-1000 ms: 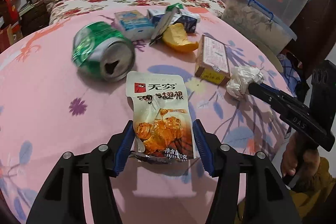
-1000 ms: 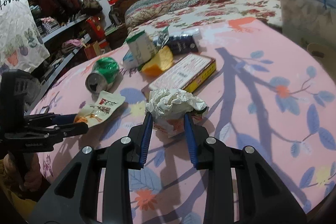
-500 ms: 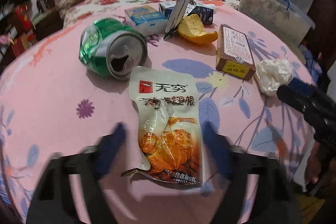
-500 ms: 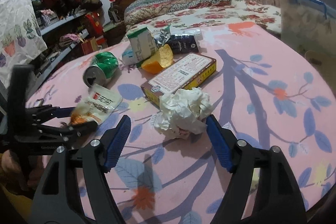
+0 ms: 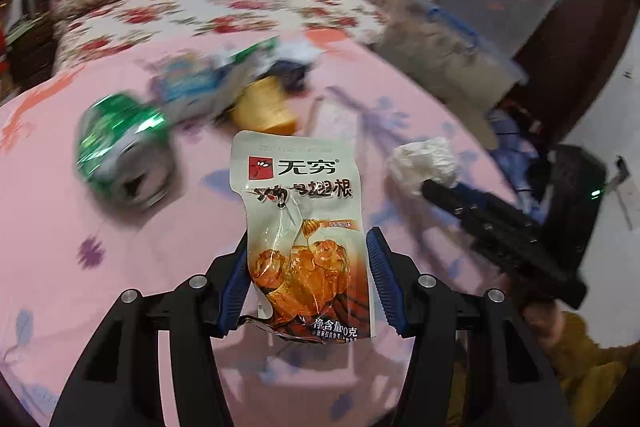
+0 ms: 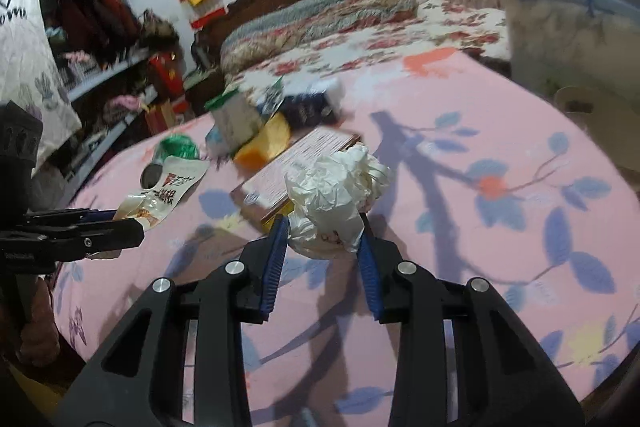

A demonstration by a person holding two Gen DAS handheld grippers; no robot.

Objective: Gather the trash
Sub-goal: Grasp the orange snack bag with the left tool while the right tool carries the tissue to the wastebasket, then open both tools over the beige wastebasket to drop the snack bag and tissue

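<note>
left gripper [image 5: 307,269]: fingers clamp snack pouch [image 5: 304,227] by its lower edges, above pink bench [image 5: 80,299] | right gripper [image 6: 321,254]: fingers pinch crumpled tissue [image 6: 336,199], raised over bench

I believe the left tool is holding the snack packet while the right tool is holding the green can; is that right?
Not quite. The left tool does hold the snack packet, but the right tool holds a crumpled white tissue, as the right wrist view shows. The green can lies on the table.
</note>
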